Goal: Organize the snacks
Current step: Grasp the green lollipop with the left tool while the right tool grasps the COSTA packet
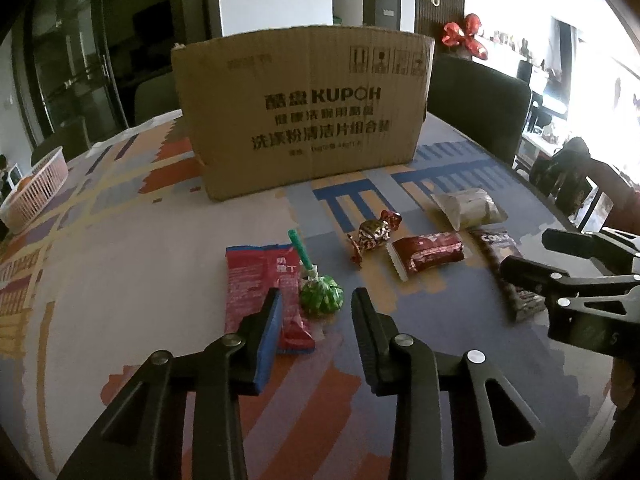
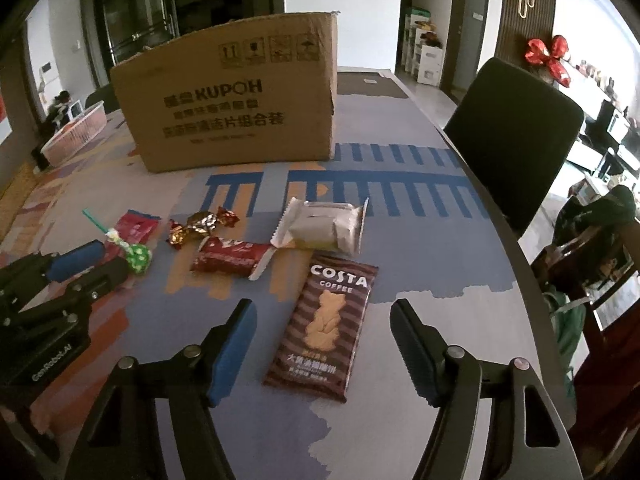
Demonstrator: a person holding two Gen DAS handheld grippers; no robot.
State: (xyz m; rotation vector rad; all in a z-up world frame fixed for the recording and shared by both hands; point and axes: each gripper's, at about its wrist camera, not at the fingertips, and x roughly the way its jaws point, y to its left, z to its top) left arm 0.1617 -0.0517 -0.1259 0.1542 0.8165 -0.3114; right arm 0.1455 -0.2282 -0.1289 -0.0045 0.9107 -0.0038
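Several snacks lie on the patterned table in front of a cardboard box (image 1: pixel 304 116). My left gripper (image 1: pixel 316 300) is open and empty, its fingers either side of a green lollipop (image 1: pixel 321 296) lying against a red packet (image 1: pixel 256 280). My right gripper (image 2: pixel 324 316) is open and empty around the lower part of a brown Costa biscuit packet (image 2: pixel 328 320). A dark red bar (image 2: pixel 230 258), a foil-wrapped candy (image 2: pixel 200 224) and a pale wrapped cake (image 2: pixel 324 226) lie between them. The right gripper (image 1: pixel 524 256) also shows in the left wrist view, over the Costa packet (image 1: pixel 520 300).
The cardboard box (image 2: pixel 236 108) stands upright at mid-table. A pink basket (image 1: pixel 36 188) sits at the far left edge. A dark chair (image 2: pixel 516 136) stands at the table's right side. The table edge (image 2: pixel 532 272) curves close on the right.
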